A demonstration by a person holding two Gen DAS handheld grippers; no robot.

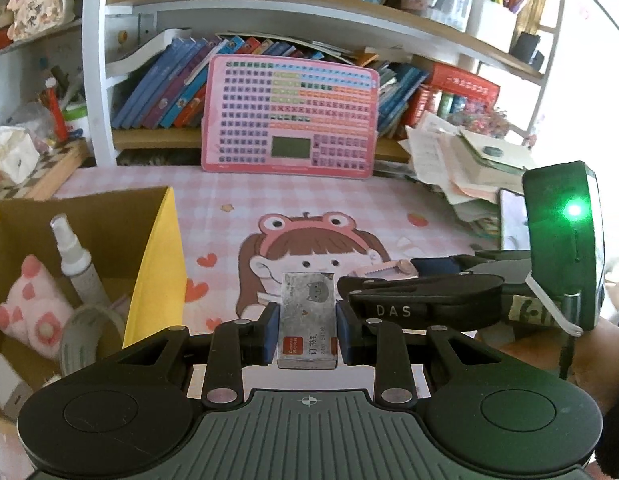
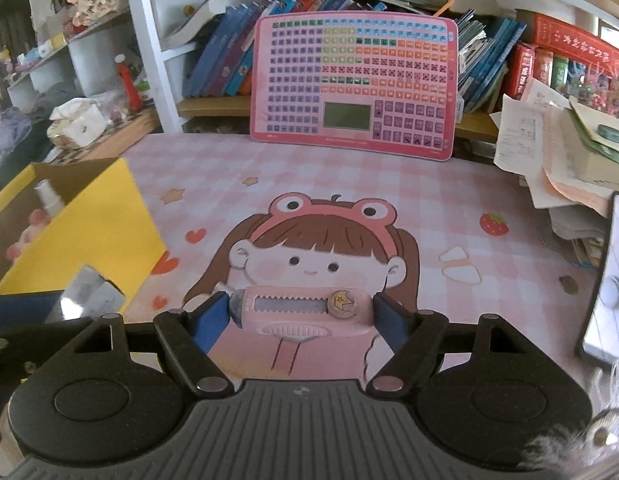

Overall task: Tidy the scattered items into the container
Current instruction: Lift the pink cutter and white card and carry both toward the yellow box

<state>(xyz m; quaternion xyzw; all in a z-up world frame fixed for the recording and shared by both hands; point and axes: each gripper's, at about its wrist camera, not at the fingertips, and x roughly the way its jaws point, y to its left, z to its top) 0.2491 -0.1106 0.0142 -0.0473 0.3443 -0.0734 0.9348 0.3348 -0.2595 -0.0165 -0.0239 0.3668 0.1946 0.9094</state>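
Low centre of each wrist view: left gripper (image 1: 307,330) clamped on staple box (image 1: 307,316); right gripper (image 2: 303,314) clamped on pink cutter (image 2: 301,310). Yellow box (image 1: 157,256), left of frame, holds spray bottle (image 1: 75,260). Step: carrying. Next, likely: swing left, release inside.

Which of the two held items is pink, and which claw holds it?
The pink utility knife, held by the right claw. The left claw holds a grey staples box instead.

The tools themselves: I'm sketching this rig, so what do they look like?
Both the left tool and the right tool have blue finger pads on black linkage arms with silver pivot pins, round black side discs and a ribbed grey centre plate with a crosshair mark. The right tool carries white "DAS" lettering and a green light.
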